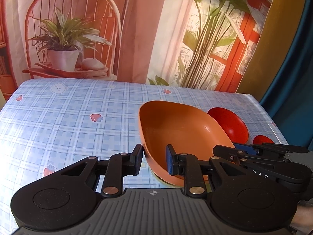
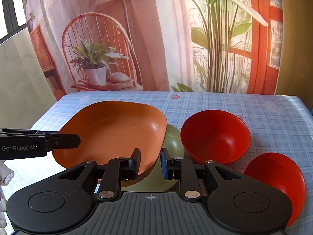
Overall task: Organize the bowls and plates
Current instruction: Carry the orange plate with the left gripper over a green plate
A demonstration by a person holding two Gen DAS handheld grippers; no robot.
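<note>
My left tongs (image 1: 154, 160) straddle the near rim of the orange plate (image 1: 182, 129), pads not quite clamped, so whether they truly grip it I cannot tell. My right tongs (image 2: 150, 163) gape across its rim toward 3 o'clock, touching nothing. The plate looks tilted over a green plate (image 2: 173, 143); a weak pinch could let it slide off. Two red bowls (image 2: 215, 135) (image 2: 275, 182) sit on the counter (image 2: 264, 105) at 2 and 4 o'clock.
</note>
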